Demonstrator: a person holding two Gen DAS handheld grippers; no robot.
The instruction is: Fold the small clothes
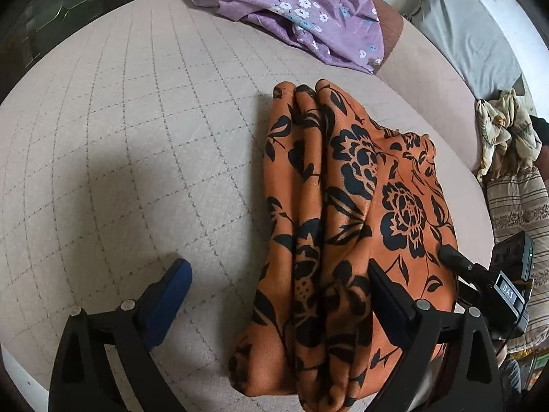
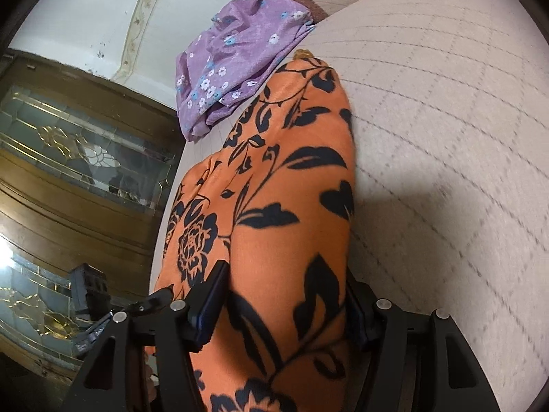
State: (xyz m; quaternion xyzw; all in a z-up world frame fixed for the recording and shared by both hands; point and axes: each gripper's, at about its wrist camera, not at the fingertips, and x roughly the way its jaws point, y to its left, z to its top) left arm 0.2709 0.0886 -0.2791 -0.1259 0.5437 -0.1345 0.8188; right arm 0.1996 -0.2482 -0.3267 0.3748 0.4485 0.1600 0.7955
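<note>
An orange cloth with a black flower print (image 1: 346,206) lies folded into a long bundle on a beige quilted surface (image 1: 137,137). My left gripper (image 1: 277,267) stands open and wide: its left finger (image 1: 171,288) is over bare surface, its right finger (image 1: 387,295) is over the cloth, and neither pad presses on it. In the right wrist view the orange cloth (image 2: 281,206) fills the gap of my right gripper (image 2: 286,271), whose pads press on both its sides. One right gripper finger (image 1: 453,257) shows at the cloth's right edge.
A purple flowered garment (image 1: 291,10) (image 2: 233,61) lies crumpled at the far edge of the surface. A grey pillow (image 1: 473,34), a cream crumpled cloth (image 1: 504,130) and a striped cushion (image 1: 518,206) sit to the right. A wooden glass-fronted cabinet (image 2: 68,158) stands beyond the edge.
</note>
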